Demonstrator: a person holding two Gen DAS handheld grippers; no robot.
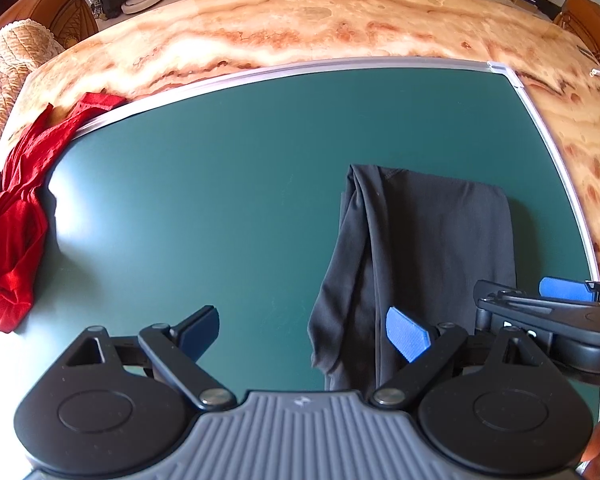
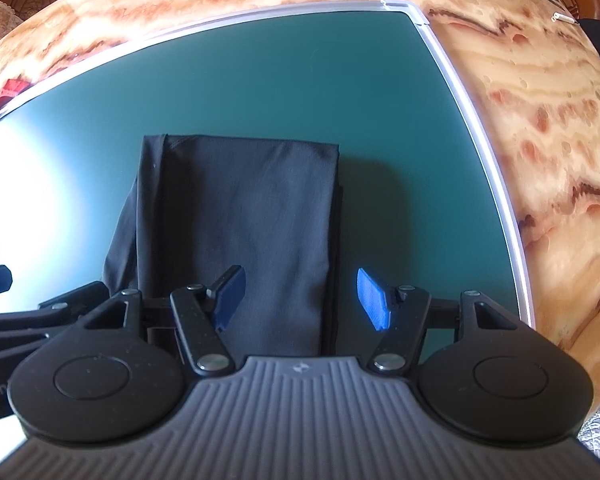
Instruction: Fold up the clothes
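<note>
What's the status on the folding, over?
Left claw open, empty; right claw open, empty. Black garment folded lengthwise, flat on green mat. Red garment bunched at mat's left edge, clear of the work.

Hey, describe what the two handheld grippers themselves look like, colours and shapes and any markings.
Both look alike. The left gripper and right gripper each have a grey ribbed body with a small pale logo at its front edge, flanked by two round black discs. Black linkage bars with silver pivot pins run forward to flat blue pads with a fine ribbed texture. No cables or sleeves are visible.
</note>
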